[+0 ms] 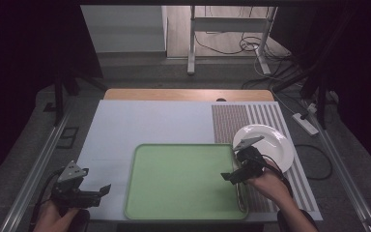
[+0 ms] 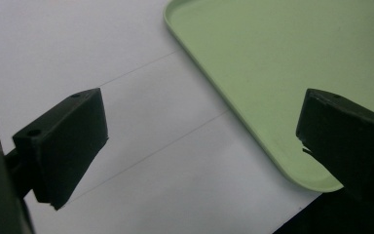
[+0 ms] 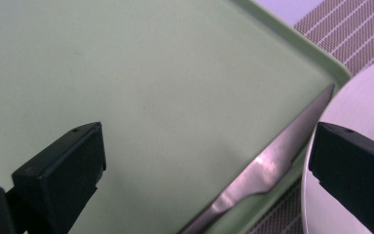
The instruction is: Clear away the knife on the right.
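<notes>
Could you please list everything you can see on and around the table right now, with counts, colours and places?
Flat green plastic tray: one, light green, centre of the table near the person.
Silver metal table knife: one, silver, lying along the tray's right edge inside its rim, apart from both jaws.
Round white plate: one, white, on the mat beside the tray's far right corner.
Striped woven placemat: one, brown and white, right part of the table.
White table cover: one, white, under the tray.
Left gripper: one, black, jaws open, off the tray's left edge.
Right gripper: one, black, jaws open, over the tray's right edge by the knife.
</notes>
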Available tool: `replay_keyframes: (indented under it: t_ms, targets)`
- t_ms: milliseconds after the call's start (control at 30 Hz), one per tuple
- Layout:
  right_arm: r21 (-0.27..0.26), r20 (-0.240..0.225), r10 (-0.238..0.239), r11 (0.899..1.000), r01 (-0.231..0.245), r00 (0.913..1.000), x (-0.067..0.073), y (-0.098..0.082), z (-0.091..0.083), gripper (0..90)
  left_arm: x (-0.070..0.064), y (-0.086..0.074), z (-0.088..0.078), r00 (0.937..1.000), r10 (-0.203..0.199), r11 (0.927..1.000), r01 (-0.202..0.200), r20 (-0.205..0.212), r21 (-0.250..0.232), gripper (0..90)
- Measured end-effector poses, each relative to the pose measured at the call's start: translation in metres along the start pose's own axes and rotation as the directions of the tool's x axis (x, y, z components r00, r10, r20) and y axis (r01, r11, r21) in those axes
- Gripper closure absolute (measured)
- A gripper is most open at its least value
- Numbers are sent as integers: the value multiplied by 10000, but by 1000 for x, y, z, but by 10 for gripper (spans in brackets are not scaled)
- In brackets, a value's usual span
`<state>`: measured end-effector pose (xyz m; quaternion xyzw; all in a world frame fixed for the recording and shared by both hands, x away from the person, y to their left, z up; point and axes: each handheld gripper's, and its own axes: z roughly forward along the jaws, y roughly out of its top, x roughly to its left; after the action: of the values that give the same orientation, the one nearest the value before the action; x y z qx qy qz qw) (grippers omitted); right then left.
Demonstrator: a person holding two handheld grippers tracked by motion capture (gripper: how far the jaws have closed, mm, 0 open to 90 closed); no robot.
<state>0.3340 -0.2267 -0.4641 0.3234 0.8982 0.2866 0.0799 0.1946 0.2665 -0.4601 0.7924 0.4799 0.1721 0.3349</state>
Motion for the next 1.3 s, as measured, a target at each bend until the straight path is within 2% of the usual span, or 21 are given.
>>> replay_keyframes:
  t_ms: [200, 333, 900, 1300]
  targets:
    - [-67, 233, 101, 9999, -100, 9997, 1, -11, -9, 0, 0, 0, 0, 10000, -6, 10000, 6, -3, -4, 48]
    - [-221, 394, 358, 9991, -349, 9986, -1, -19, -17, 0, 0, 0, 0, 10000, 8, 10000, -8, -25, 13, 49]
    - [-712, 1001, 1111, 9920, -1042, 9888, -2, -51, -45, 0, 0, 0, 0, 10000, -7, 10000, 7, -51, 25, 48]
    - [-1096, 1236, 1377, 9862, -1244, 9827, -3, -61, -60, 0, 0, 0, 0, 10000, -52, 10000, 52, -55, 25, 48]
